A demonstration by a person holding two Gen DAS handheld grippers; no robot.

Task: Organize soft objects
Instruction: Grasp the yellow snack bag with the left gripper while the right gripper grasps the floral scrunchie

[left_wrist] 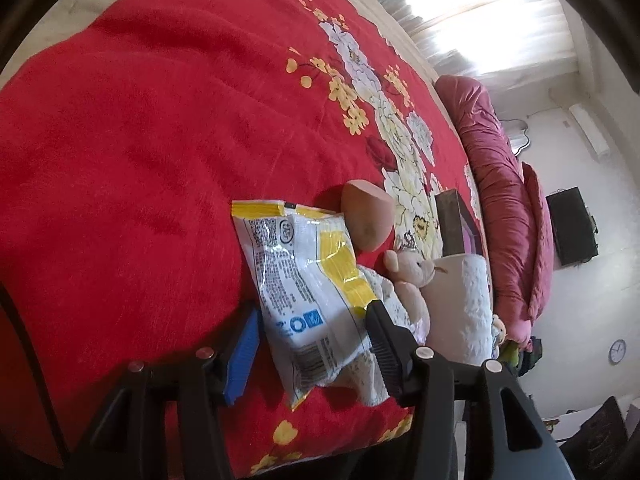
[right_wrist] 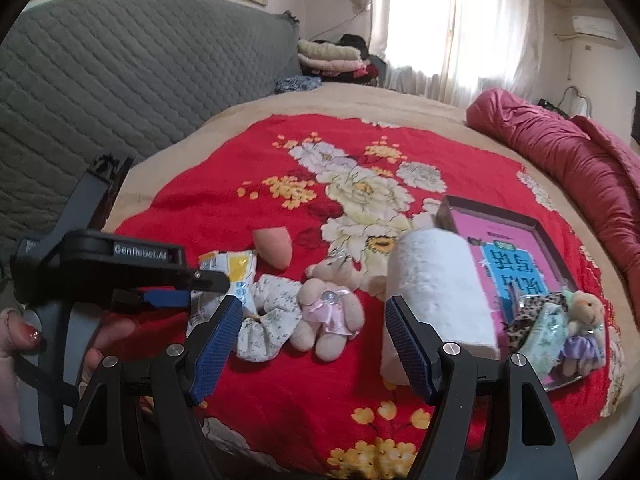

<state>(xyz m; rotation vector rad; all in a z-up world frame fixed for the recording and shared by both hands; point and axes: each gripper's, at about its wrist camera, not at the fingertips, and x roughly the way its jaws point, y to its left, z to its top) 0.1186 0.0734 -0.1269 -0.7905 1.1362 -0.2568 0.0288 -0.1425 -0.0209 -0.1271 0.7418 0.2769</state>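
Note:
On a red floral blanket [right_wrist: 280,384] lie a yellow-white snack packet [left_wrist: 308,292], a pink makeup sponge [left_wrist: 366,216], a floral scrunchie [right_wrist: 266,320], a small pink teddy [right_wrist: 328,312] and a white paper roll [right_wrist: 436,292]. My left gripper [left_wrist: 312,340] is open, its fingers on either side of the packet's lower end; it also shows in the right wrist view [right_wrist: 192,280]. My right gripper [right_wrist: 312,344] is open and empty, above the blanket in front of the teddy and roll. A pink-lined tray [right_wrist: 536,224] holds a leopard scrunchie [right_wrist: 532,316], a green pack and a purple-dressed teddy [right_wrist: 584,328].
A rolled maroon quilt [right_wrist: 568,148] lies along the bed's right side. A grey quilted headboard [right_wrist: 120,80] stands at the left. Folded clothes [right_wrist: 332,58] sit by the curtained window.

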